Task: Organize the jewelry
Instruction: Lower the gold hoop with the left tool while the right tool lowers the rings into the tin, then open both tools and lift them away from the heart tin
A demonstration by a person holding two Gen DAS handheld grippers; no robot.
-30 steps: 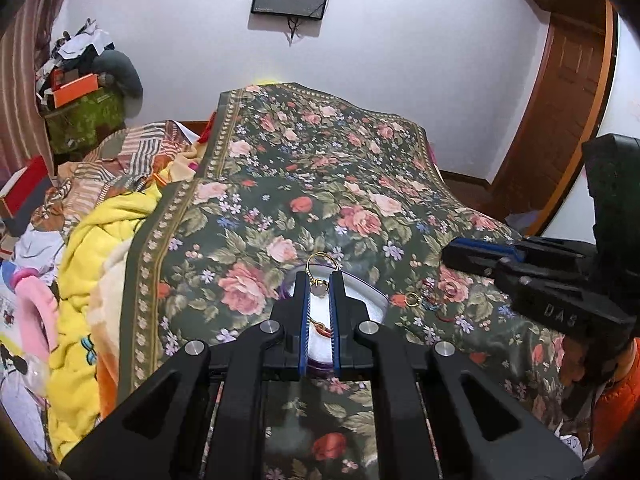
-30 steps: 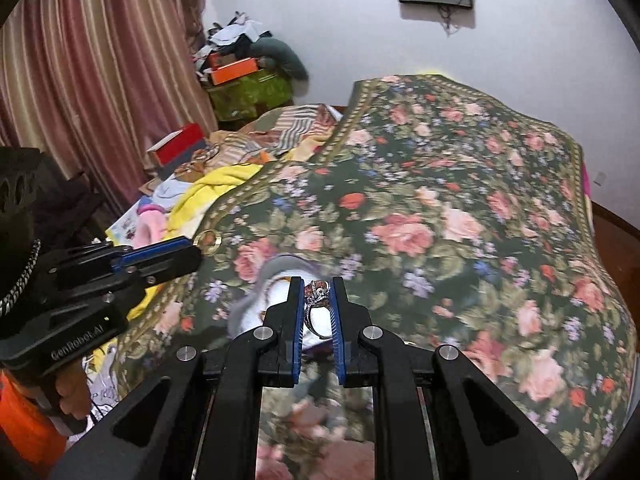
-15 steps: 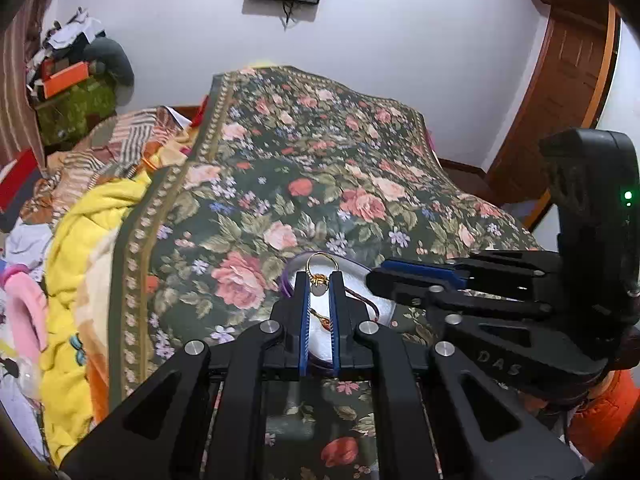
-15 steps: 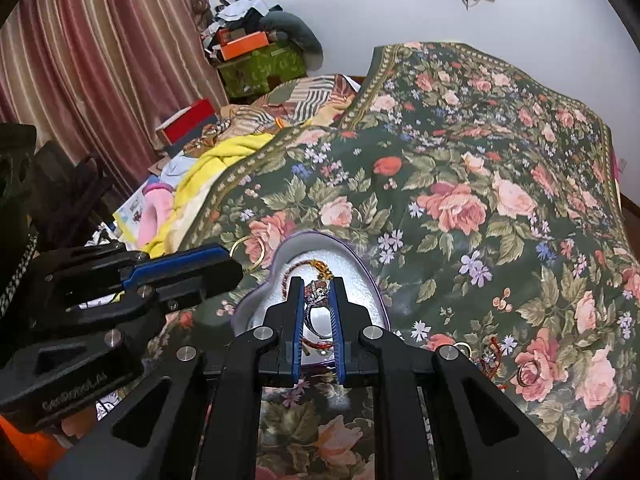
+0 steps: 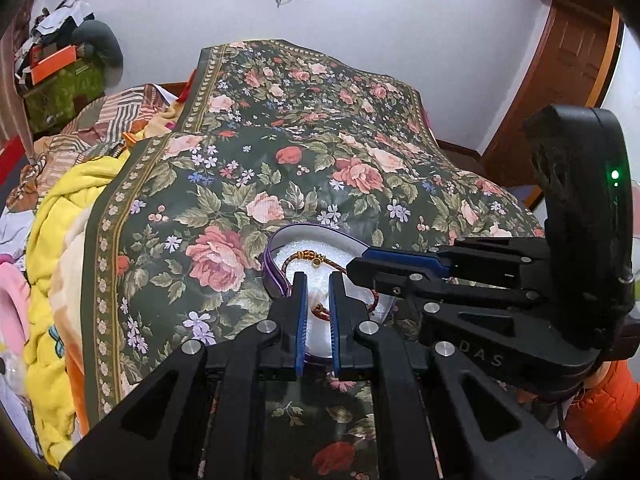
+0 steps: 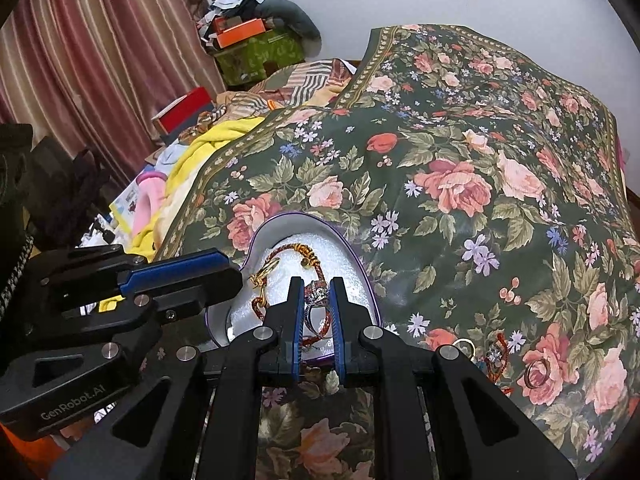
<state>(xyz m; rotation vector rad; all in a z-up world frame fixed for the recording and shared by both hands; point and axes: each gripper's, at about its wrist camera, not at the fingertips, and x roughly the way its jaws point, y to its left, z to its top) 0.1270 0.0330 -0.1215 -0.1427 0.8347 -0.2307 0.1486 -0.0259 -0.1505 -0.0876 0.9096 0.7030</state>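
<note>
The right gripper (image 6: pixel 316 300) pinches a silver stone-set ring (image 6: pixel 317 295) directly over the white pad of the heart-shaped tin (image 6: pixel 362 268), so the drop lies straight below. The left gripper (image 5: pixel 317 300), parted and empty, hovers over the tin's nine o'clock lobe, beside the red cord bracelet (image 6: pixel 292 252).

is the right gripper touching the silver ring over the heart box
Touching. The right wrist view shows the right gripper with both fingers pressed against the silver ring, held above the heart box.

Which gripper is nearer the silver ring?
Right. The right gripper holds the silver ring between its fingers over the heart-shaped box; the left gripper is beside it, empty.
</note>
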